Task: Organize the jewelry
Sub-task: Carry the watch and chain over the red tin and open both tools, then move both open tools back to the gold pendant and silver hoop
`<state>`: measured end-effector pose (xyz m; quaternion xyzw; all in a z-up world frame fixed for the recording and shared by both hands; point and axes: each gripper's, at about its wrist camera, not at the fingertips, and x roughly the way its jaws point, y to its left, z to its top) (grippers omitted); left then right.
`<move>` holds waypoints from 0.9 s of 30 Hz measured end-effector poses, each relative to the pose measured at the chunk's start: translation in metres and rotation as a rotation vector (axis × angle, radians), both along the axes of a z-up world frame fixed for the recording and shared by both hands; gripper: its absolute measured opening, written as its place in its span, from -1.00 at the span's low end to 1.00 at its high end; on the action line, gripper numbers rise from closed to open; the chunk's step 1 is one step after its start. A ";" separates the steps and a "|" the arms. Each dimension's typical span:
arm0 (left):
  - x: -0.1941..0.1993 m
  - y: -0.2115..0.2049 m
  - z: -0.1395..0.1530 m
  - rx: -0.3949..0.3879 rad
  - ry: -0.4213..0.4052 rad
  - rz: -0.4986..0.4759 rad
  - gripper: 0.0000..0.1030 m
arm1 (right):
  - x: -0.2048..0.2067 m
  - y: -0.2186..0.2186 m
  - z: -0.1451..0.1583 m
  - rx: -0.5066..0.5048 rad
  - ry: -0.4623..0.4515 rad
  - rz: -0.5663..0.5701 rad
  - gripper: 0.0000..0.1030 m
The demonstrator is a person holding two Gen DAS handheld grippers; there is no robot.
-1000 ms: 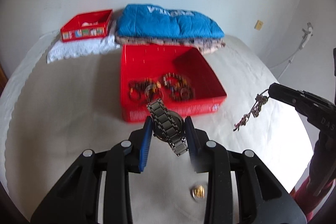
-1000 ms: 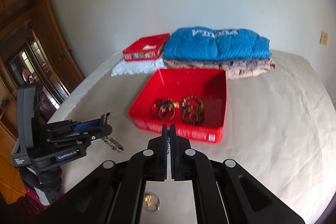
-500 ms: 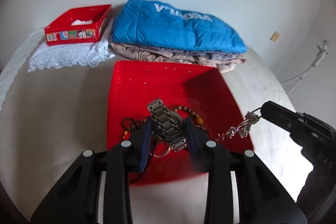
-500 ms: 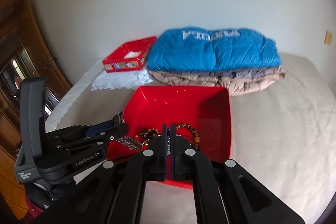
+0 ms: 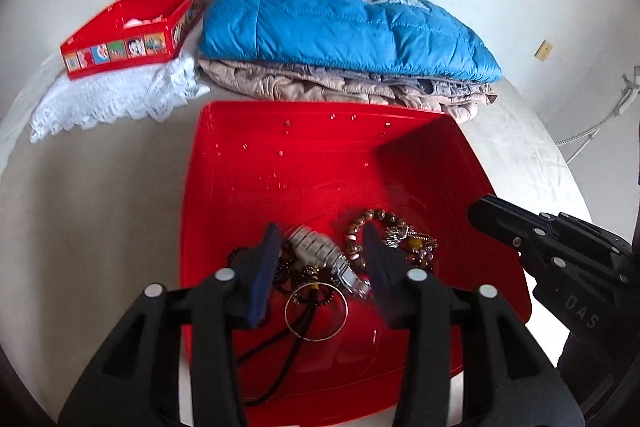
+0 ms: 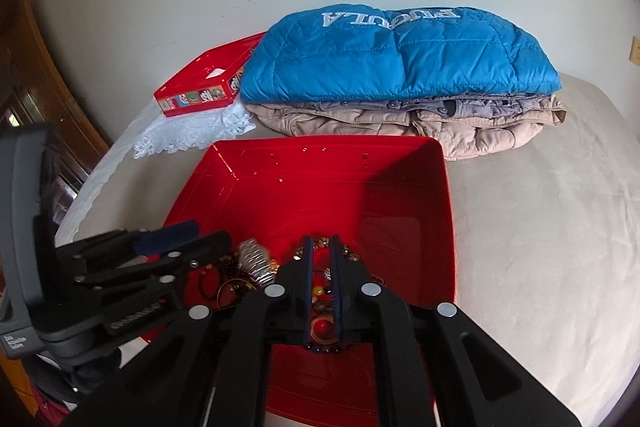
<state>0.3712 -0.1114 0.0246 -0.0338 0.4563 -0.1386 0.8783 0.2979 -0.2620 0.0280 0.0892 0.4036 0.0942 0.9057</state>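
A big red tray [image 5: 320, 163] lies on the bed, also in the right wrist view [image 6: 320, 187]. My left gripper [image 5: 320, 247] is open over its near part; the silver metal watch [image 5: 320, 255] lies blurred between the fingers on a pile of bracelets, with a thin silver bangle [image 5: 316, 311] and a beaded bracelet [image 5: 376, 223] beside it. My right gripper [image 6: 322, 255] is open a little over the jewelry pile; the chain [image 5: 400, 239] lies in the tray. The watch [image 6: 256, 263] also shows in the right wrist view.
A folded blue jacket [image 5: 340, 19] on beige clothes lies behind the tray. A small red box [image 5: 132, 27] sits on white lace [image 5: 112, 99] at the back left. A wooden cabinet [image 6: 32, 87] stands left of the bed.
Both grippers moved forward over the tray and lower. The left gripper opened and let go of the watch; the right opened slightly and the chain dropped into the tray.
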 end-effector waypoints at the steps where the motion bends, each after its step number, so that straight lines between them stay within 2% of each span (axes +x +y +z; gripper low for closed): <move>1: -0.003 0.000 0.003 0.001 -0.006 -0.003 -0.17 | -0.003 -0.002 0.002 0.005 -0.003 -0.004 -0.84; 4: -0.018 0.002 0.014 0.000 -0.025 -0.007 -0.12 | -0.014 -0.003 0.009 0.002 -0.015 -0.010 -0.84; 7: -0.037 0.007 0.025 0.016 -0.054 -0.005 0.03 | -0.031 -0.002 0.018 0.003 -0.022 -0.002 -0.84; 9: -0.052 0.012 0.031 0.032 -0.070 0.001 0.18 | -0.048 -0.001 0.021 0.015 -0.017 0.008 -0.73; 13: -0.092 0.026 0.037 0.056 -0.085 0.009 0.28 | -0.081 0.001 0.022 0.015 -0.012 0.027 -0.70; 18: -0.141 0.044 0.029 0.077 -0.079 0.038 0.46 | -0.135 0.005 0.011 0.016 0.011 0.049 -0.65; 23: -0.187 0.051 0.013 0.093 -0.058 0.044 0.55 | -0.176 0.010 -0.010 0.029 0.056 0.060 -0.48; 27: -0.212 0.049 -0.003 0.098 -0.021 0.034 0.60 | -0.204 0.019 -0.030 0.035 0.100 0.078 -0.46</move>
